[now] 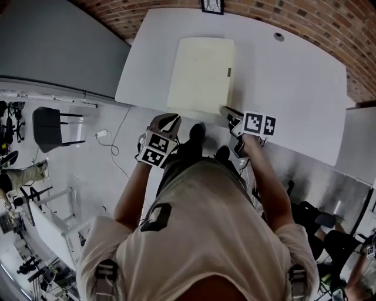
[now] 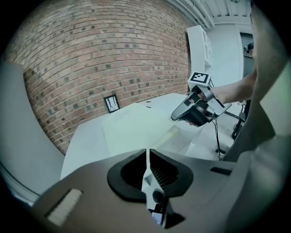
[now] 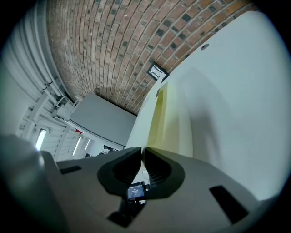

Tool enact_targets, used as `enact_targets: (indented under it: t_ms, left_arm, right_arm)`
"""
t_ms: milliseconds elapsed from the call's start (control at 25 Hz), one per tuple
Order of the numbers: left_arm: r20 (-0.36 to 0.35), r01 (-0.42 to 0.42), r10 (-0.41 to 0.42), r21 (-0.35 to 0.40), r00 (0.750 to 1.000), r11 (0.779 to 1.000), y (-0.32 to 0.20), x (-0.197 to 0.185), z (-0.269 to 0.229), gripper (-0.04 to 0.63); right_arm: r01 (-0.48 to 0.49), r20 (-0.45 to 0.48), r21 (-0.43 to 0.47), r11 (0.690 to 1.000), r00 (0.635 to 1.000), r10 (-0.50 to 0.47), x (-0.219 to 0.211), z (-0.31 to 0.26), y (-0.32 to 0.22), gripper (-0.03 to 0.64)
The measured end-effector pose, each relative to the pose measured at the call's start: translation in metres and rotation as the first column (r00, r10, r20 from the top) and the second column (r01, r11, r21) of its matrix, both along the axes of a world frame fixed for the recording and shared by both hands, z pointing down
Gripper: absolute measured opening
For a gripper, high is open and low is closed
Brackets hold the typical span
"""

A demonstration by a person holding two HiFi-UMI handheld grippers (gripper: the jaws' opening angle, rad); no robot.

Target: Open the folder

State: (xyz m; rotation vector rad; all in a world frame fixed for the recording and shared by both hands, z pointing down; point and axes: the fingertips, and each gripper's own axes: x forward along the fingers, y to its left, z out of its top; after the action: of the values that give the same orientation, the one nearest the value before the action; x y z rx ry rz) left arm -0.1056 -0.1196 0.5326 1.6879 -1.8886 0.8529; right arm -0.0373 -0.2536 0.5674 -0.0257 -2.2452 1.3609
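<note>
Seen from above: cream folder (image 1: pixel 200 73) lies closed and flat on white table (image 1: pixel 294 88), by its near edge. R gripper (image 1: pixel 227 111) has its tip at folder's near-right corner; contact can't be told. L gripper (image 1: pixel 169 122) is off the table, below near edge, apart from folder. Brick wall (image 1: pixel 329 23) behind, w/ small framed pic (image 1: pixel 212 6); chair (image 1: pixel 50 126) at left.

A white table (image 1: pixel 294 76) stands with its far edge against a brick wall (image 1: pixel 317 17). A pale cream folder (image 1: pixel 201 73) lies flat and closed on the table's left half, its near edge close to the table's near edge. Beyond it a small black-framed card (image 1: pixel 212 6) sits at the far edge, and a round cap (image 1: pixel 278 36) is set in the tabletop to the right
</note>
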Motion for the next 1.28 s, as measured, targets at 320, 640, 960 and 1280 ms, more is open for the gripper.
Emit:
enact_targets:
  t_ms: [320, 640, 960, 1280]
  left_arm:
    - [-0.073, 0.038, -0.034, 0.062, 0.997, 0.997, 0.013, -0.03, 0.004, 0.021]
    - [-0.15, 0.049, -0.035, 0.093, 0.988, 0.994, 0.039, -0.089, 0.014, 0.021]
    - [-0.195, 0.002, 0.028, 0.149, 0.98, 0.989, 0.04, -0.129, 0.008, 0.021]
    - [-0.209, -0.071, 0.11, 0.187, 0.972, 0.98, 0.037, -0.148, 0.001, 0.021]
  right_arm:
    - [-0.038, -0.022, 0.013, 0.999, 0.999, 0.038, -0.006, -0.003, 0.005, 0.021]
    - [-0.143, -0.048, 0.027, 0.989, 0.988, 0.144, -0.017, -0.011, 0.011, 0.021]
    - [-0.212, 0.025, 0.088, 0.973, 0.977, 0.21, -0.042, -0.042, 0.023, 0.018]
    - [-0.291, 0.093, 0.118, 0.95, 0.955, 0.281, -0.058, -0.074, 0.029, 0.011]
